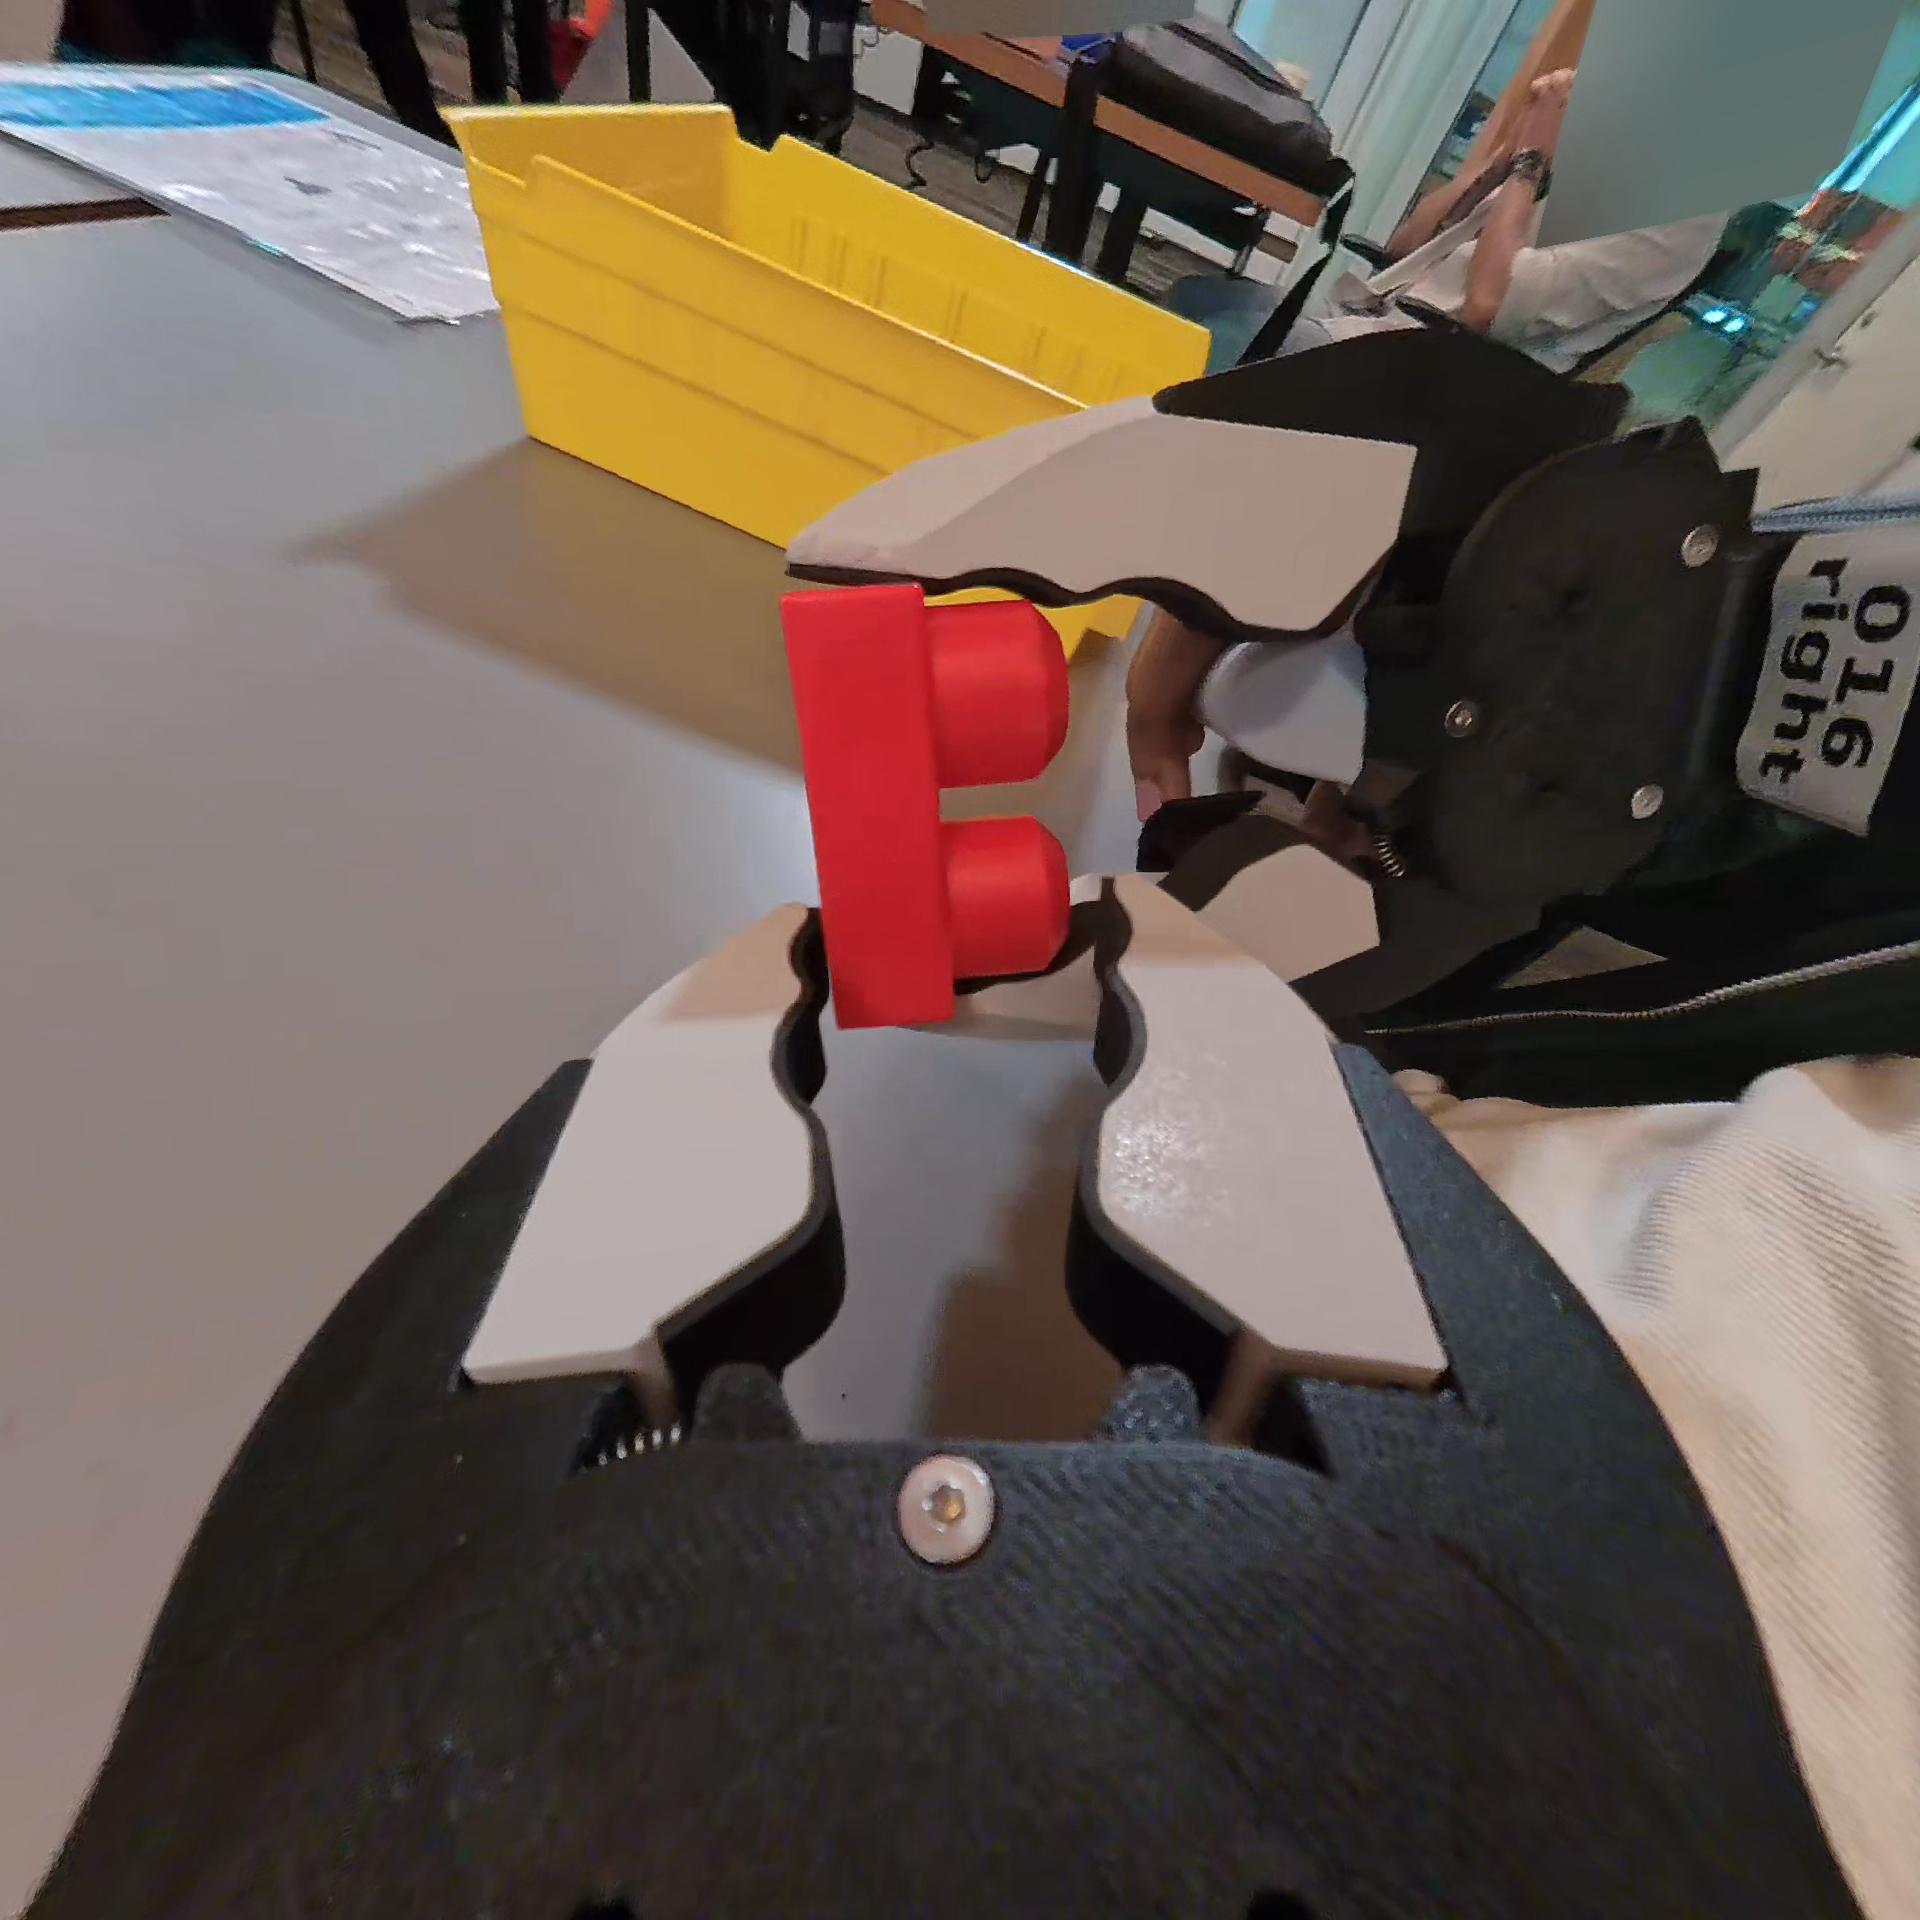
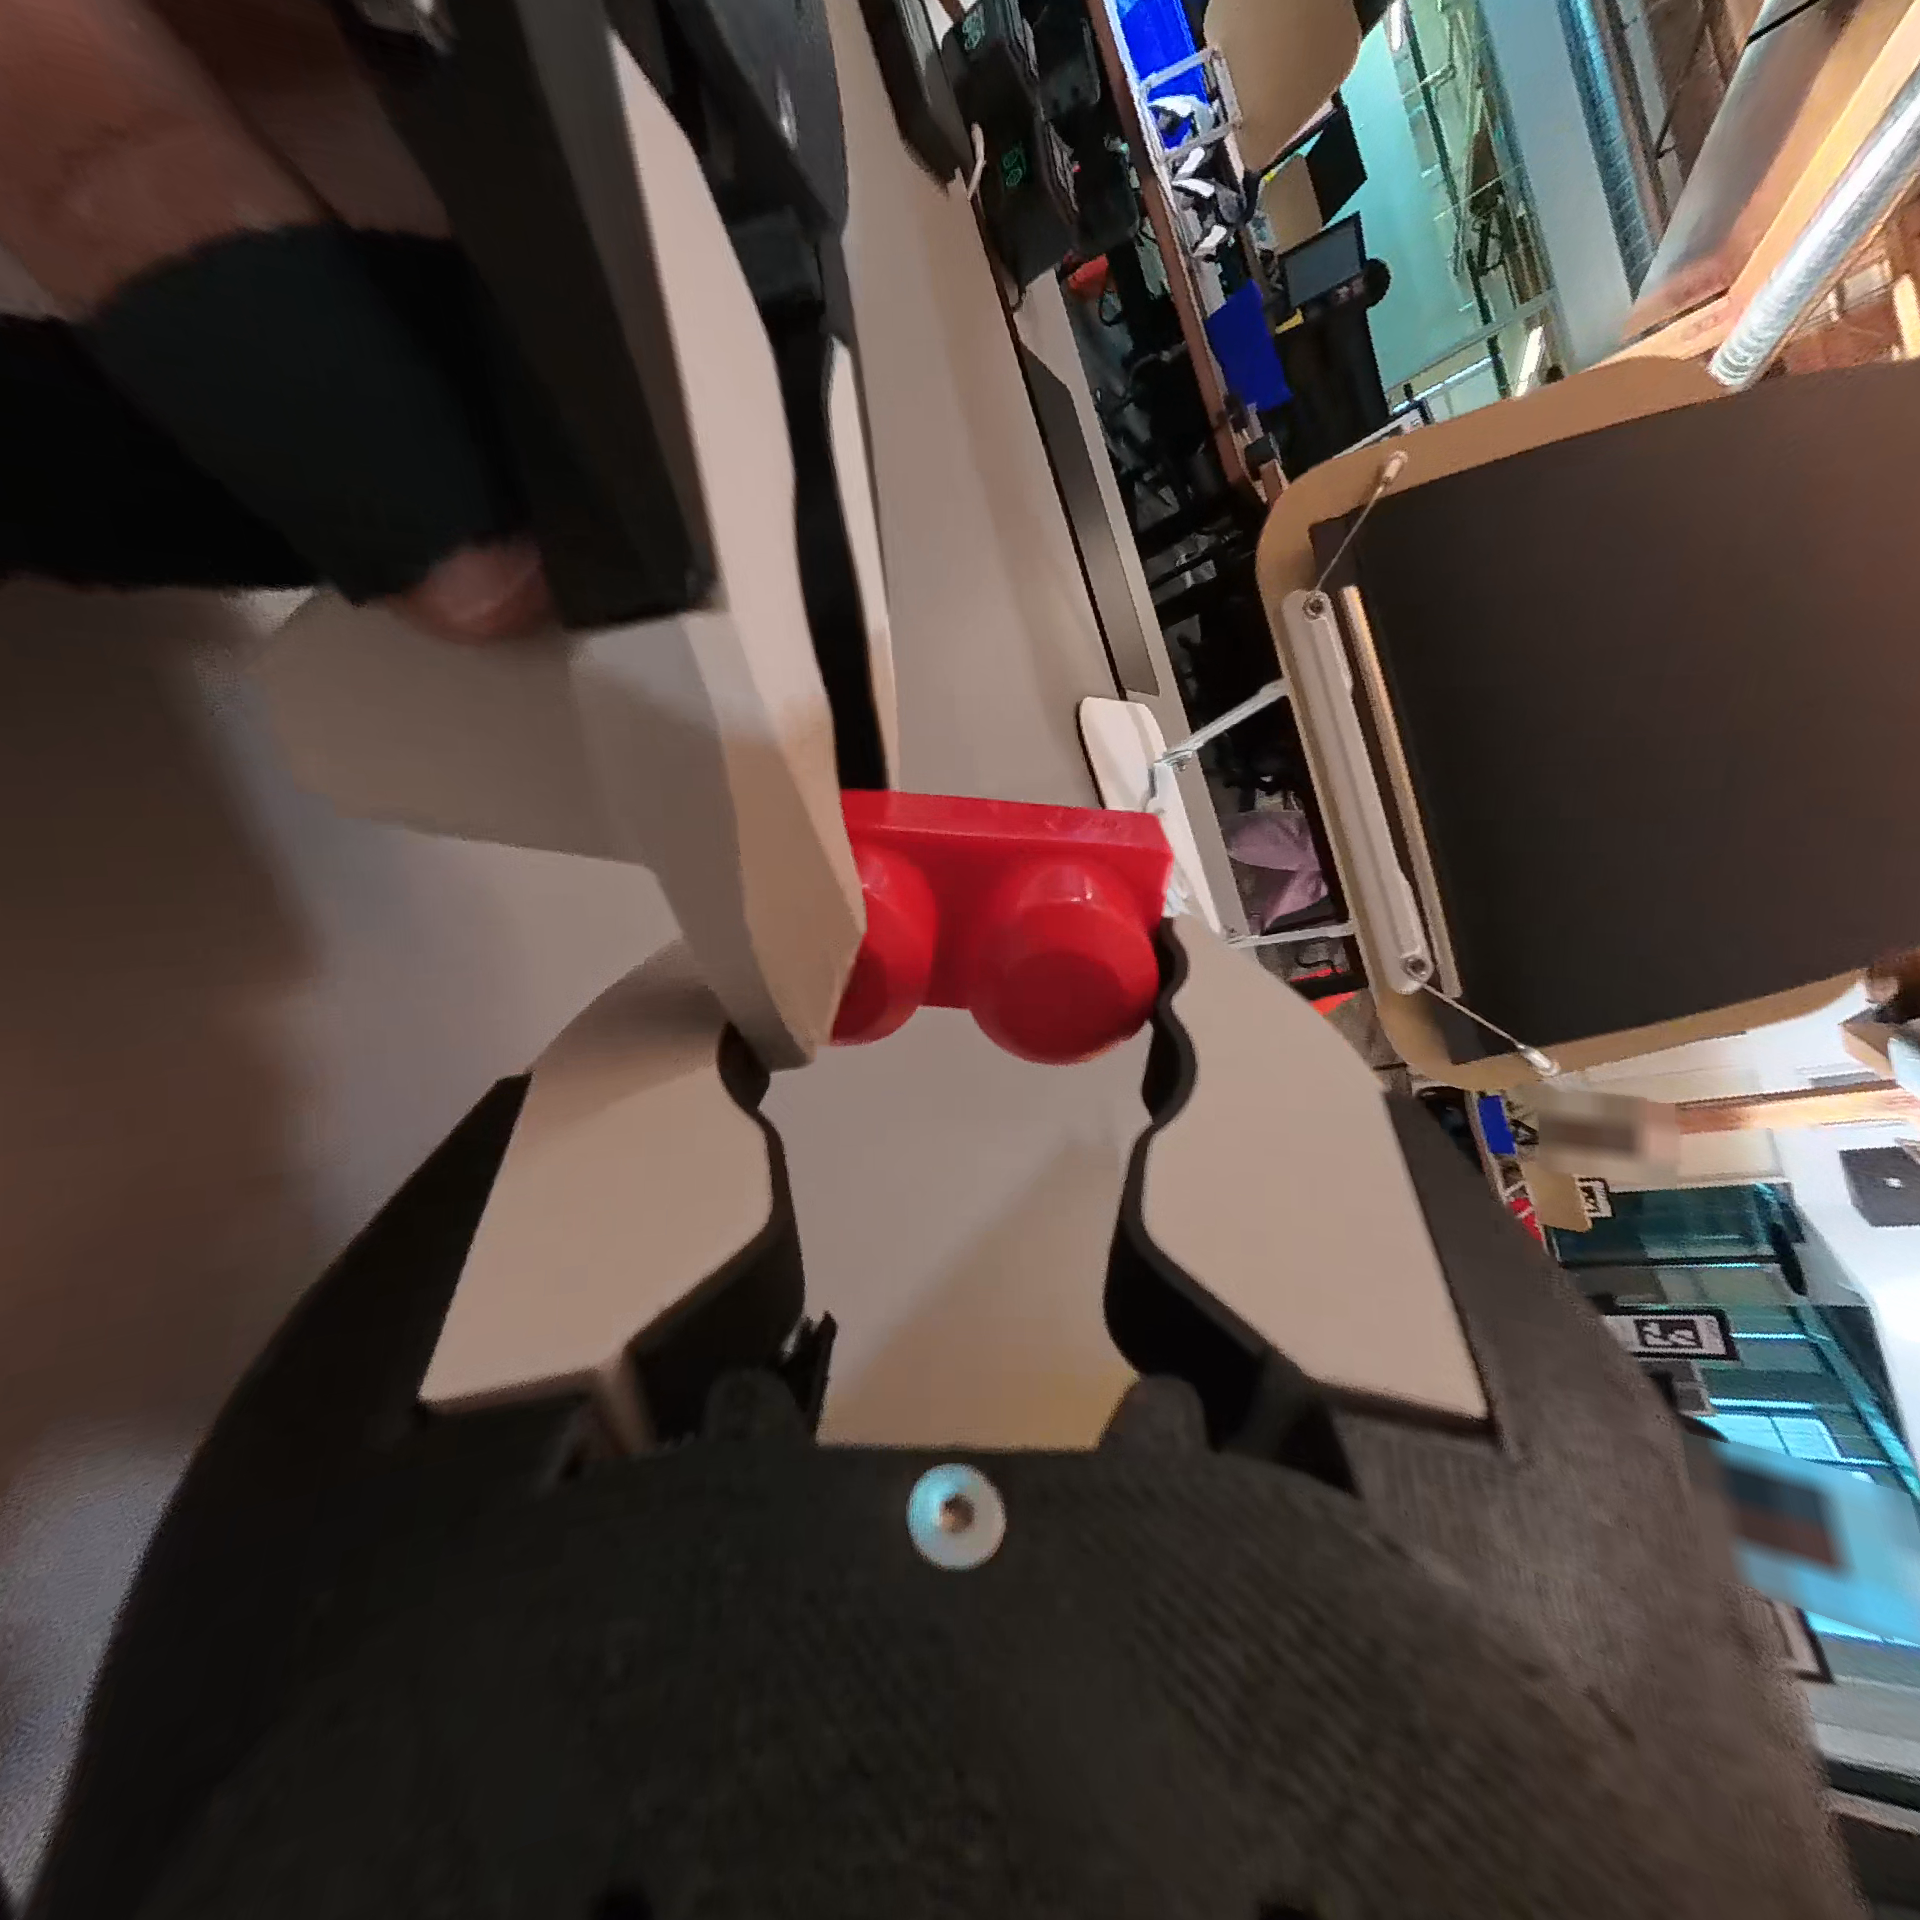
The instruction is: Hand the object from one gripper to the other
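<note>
One red block [image 1: 883, 810] with two studs, frame centre | left gripper [image 1: 951, 925] pinching its lower end | right gripper [image 2: 951, 1013] clamping both ends | one yellow bin [image 1: 748, 312], upper centre, on table [image 1: 260, 779]

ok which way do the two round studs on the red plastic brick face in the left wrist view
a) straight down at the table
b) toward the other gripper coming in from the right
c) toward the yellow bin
b: in the left wrist view the red plastic brick has its flat plate on the left and both studs pointing right, toward the right gripper, whose fingers bracket it above and below.
</note>
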`<state>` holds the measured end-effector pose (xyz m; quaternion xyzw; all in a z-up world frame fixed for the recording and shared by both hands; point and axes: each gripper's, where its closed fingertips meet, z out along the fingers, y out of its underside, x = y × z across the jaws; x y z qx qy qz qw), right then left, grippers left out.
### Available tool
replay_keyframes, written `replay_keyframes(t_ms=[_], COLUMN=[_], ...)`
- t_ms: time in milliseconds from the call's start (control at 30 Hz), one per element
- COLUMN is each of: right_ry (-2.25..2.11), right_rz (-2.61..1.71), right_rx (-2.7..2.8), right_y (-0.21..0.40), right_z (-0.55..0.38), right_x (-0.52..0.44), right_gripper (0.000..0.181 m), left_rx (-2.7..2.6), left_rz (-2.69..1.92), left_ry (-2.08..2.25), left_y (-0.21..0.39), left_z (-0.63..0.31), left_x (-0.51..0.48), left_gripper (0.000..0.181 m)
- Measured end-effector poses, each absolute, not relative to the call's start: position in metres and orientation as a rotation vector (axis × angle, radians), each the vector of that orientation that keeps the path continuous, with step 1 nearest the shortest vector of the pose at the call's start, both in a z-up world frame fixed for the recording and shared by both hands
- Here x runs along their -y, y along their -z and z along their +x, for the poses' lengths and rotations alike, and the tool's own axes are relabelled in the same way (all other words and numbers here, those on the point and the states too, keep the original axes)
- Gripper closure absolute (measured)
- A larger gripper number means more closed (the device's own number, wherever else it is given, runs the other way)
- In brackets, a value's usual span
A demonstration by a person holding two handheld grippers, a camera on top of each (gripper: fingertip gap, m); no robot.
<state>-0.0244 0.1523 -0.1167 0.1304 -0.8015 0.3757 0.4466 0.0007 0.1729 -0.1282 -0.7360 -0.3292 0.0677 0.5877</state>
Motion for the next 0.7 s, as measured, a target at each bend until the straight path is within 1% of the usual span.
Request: replay_keyframes(t_ms=[67, 267, 300, 333, 400, 467, 633, 667, 700], right_ry=[-0.928, -0.997, -1.01, -1.025, -1.102, -1.267, -1.765, -1.837, -1.884], right_rz=[0.32, 0.289, 0.284, 0.277, 0.238, 0.16, -0.181, -0.255, -0.313], right_rx=[1.977, 1.997, 1.981, 1.971, 1.982, 1.987, 2.176, 2.205, 2.209], right_y=[0.116, 0.113, 0.11, 0.107, 0.101, 0.093, 0.088, 0.088, 0.088], right_z=[-0.023, -0.023, -0.025, -0.028, -0.034, -0.042, -0.054, -0.056, -0.06], right_x=[-0.152, -0.151, -0.151, -0.152, -0.153, -0.155, -0.161, -0.163, -0.165], right_gripper=[0.109, 0.107, 0.098, 0.083, 0.06, 0.05, 0.053, 0.055, 0.061], left_rx=[0.774, 0.789, 0.785, 0.79, 0.785, 0.772, 0.743, 0.742, 0.734], left_rz=[-1.718, -1.693, -1.678, -1.666, -1.635, -1.59, -1.494, -1.481, -1.464], left_ry=[-0.121, -0.041, -0.03, -0.022, -0.024, -0.042, -0.022, -0.018, -0.007], left_y=[0.13, 0.129, 0.128, 0.127, 0.123, 0.115, 0.101, 0.101, 0.099], left_z=[0.002, 0.005, 0.005, 0.005, 0.003, 0.001, -0.002, -0.002, -0.002], left_x=[-0.174, -0.175, -0.175, -0.174, -0.171, -0.166, -0.157, -0.156, -0.155], left_gripper=[0.137, 0.138, 0.138, 0.138, 0.138, 0.138, 0.139, 0.139, 0.139])
